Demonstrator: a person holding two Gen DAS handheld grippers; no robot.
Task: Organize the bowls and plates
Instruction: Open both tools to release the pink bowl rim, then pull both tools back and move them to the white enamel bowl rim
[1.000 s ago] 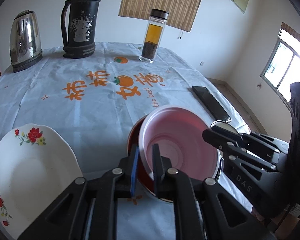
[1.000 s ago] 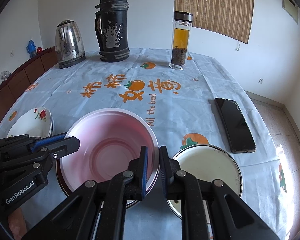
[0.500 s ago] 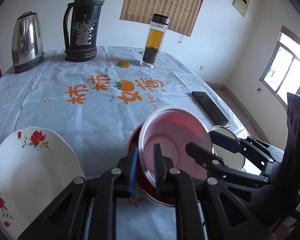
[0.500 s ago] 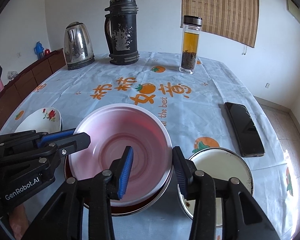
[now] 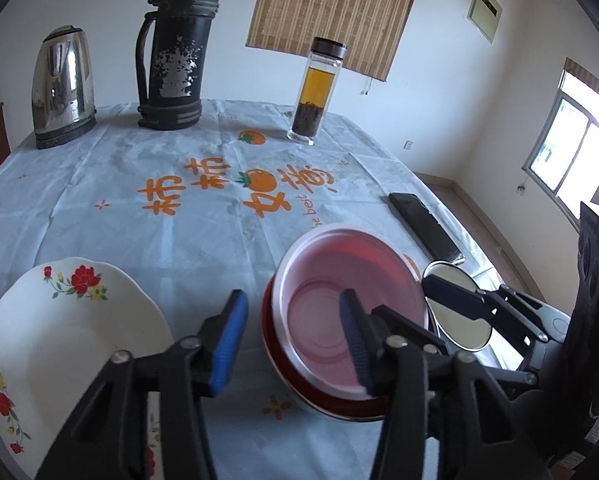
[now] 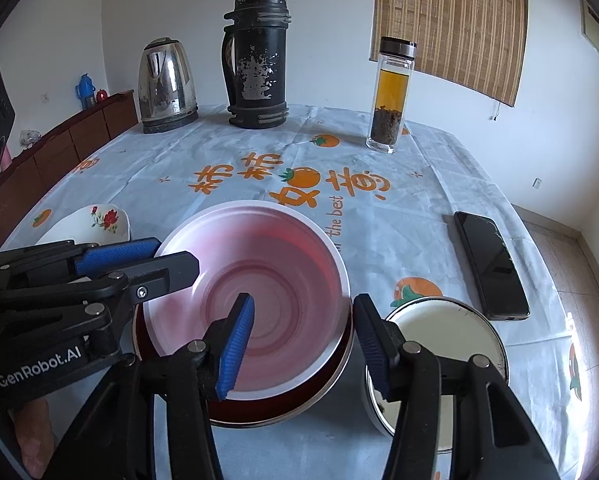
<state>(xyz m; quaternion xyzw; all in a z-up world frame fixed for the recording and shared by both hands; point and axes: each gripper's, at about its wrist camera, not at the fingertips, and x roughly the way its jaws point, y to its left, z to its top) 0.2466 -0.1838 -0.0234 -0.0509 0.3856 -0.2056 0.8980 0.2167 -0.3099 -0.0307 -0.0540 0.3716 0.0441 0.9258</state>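
on the surface [image 6: 427,216]: two stacked bowls, one pink [image 6: 255,292] in one red [image 6: 275,408]; one flowered plate [image 5: 59,340]; one white enamel dish [image 6: 447,344]; one kettle [image 6: 167,84]; one black flask [image 6: 257,56]; one tea bottle [image 6: 391,96]; one phone [image 6: 491,266].

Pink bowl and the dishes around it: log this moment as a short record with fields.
pink bowl: nested in the red bowl, released
left tongs: jaws opening, astride the pink bowl's near-left rim, pads off it
right tongs: jaws opening, astride the bowls' right rim, pads off it
flowered plate: on the table left of the bowls, untouched
cream plate: right of the bowls, untouched
phone: flat near the right table edge
far side: kettle, black flask, tea bottle
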